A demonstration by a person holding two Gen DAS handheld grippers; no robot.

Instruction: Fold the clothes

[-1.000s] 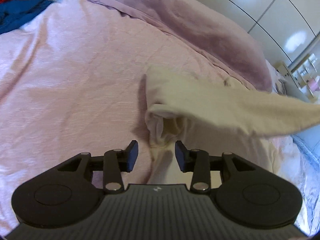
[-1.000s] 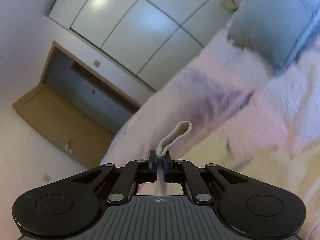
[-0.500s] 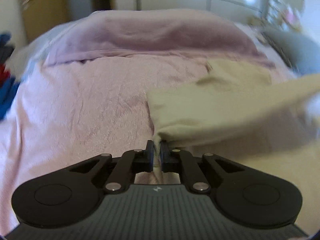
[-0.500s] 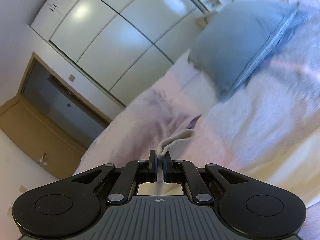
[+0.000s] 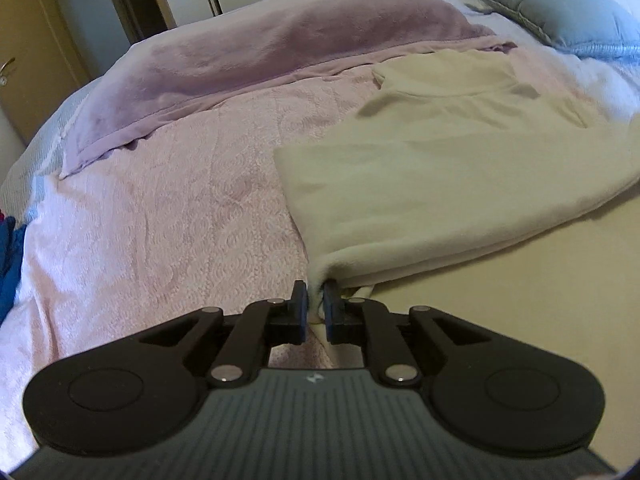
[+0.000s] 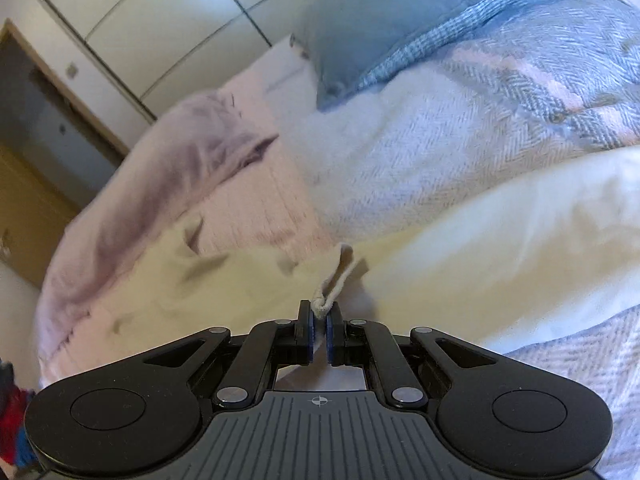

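A cream garment (image 5: 460, 168) lies spread on the pink bedspread (image 5: 180, 208), its collar end toward the far side and one layer folded over on itself. My left gripper (image 5: 316, 300) is shut on the near left corner of that folded layer. In the right wrist view the same cream garment (image 6: 500, 240) stretches across the bed, and my right gripper (image 6: 319, 316) is shut on a bunched hem edge of it, held just above the cloth.
A mauve blanket (image 5: 260, 52) lies heaped along the bed's far side. A grey-blue pillow (image 5: 560, 8) rests at the far right, also the pillow (image 6: 380, 20) in the right wrist view. Blue and red clothes (image 5: 8, 260) sit at the left edge. Wardrobe doors (image 6: 140, 20) stand behind.
My left gripper went from open to shut on the garment's corner. The right gripper swung down with the hem from pointing at the wardrobe toward the bed, laying the cloth over.
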